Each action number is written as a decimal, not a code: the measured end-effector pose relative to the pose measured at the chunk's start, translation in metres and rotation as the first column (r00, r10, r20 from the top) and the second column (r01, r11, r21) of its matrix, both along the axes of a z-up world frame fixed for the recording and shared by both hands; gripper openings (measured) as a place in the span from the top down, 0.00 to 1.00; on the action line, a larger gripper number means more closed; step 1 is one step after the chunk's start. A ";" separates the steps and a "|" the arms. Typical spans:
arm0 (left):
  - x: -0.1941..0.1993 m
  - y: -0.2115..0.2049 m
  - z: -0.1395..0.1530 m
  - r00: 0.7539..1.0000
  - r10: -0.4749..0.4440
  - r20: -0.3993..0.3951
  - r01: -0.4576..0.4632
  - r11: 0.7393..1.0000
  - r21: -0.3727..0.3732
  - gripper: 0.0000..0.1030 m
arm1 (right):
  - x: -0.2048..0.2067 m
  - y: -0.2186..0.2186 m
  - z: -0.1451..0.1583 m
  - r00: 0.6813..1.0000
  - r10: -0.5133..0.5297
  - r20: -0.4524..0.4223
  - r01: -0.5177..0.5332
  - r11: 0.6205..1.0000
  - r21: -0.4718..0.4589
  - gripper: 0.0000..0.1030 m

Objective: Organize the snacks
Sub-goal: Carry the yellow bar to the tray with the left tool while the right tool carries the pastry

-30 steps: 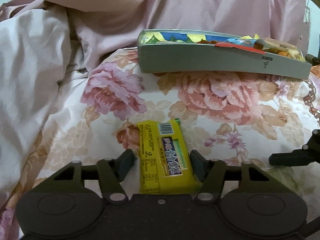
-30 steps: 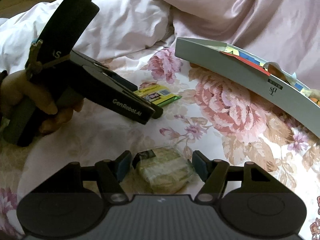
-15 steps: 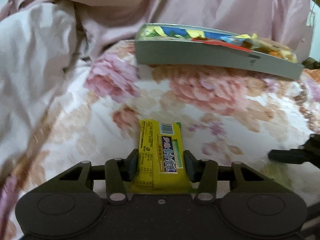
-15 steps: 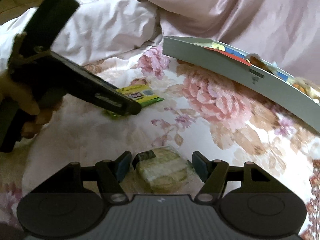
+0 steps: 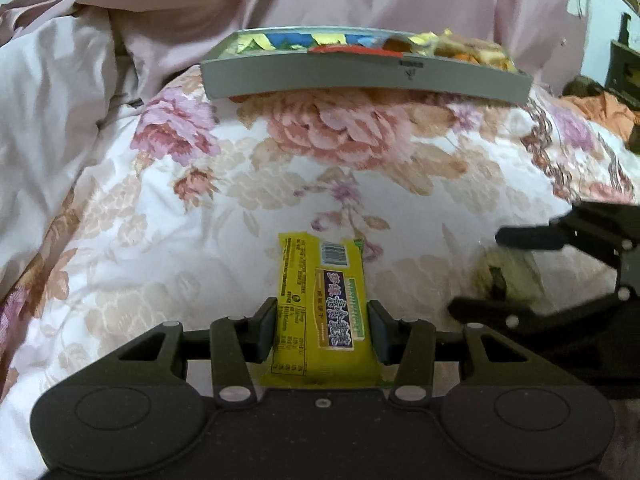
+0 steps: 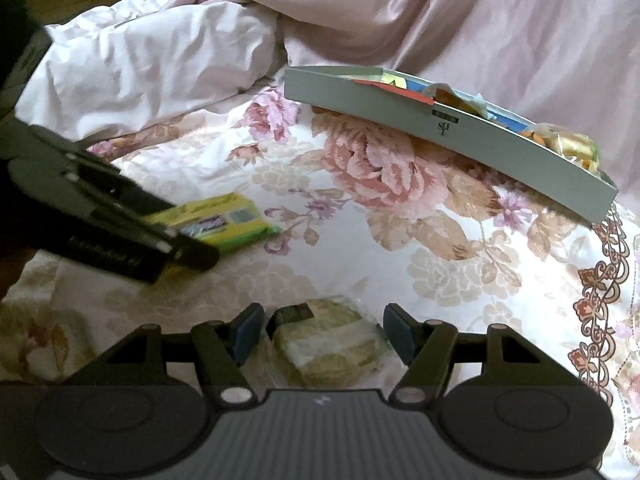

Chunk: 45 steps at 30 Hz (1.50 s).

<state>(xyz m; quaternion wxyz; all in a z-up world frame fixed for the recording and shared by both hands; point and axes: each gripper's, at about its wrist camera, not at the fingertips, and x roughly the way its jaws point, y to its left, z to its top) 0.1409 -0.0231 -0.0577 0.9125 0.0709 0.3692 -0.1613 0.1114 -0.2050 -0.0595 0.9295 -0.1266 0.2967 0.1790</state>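
My left gripper (image 5: 322, 330) is shut on a yellow snack bar (image 5: 322, 304), its pads pressing both long sides, above the floral bedspread. The bar also shows in the right wrist view (image 6: 224, 222), held by the left gripper (image 6: 188, 252). My right gripper (image 6: 324, 334) is open around a pale green wrapped snack (image 6: 328, 348) lying on the bedspread, with gaps on both sides. That snack and the right gripper's fingers (image 5: 528, 238) show at the right of the left wrist view. A grey tray (image 5: 360, 78) full of colourful snacks sits farther back, also in the right wrist view (image 6: 460, 136).
The floral bedspread (image 5: 200, 208) lies between the grippers and the tray. A rumpled pink duvet (image 6: 160, 52) is heaped at the left and behind the tray. Dark furniture (image 5: 624, 68) stands at the far right.
My left gripper closed on the yellow snack bar and lifted it, and the view pulled back from the tray. My right gripper stayed open around the pale green snack.
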 end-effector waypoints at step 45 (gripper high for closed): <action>-0.001 -0.015 -0.009 0.996 -0.052 0.070 0.048 0.998 0.049 0.52 | 0.002 -0.014 -0.006 0.999 0.021 -0.027 -0.018 0.995 0.099 0.45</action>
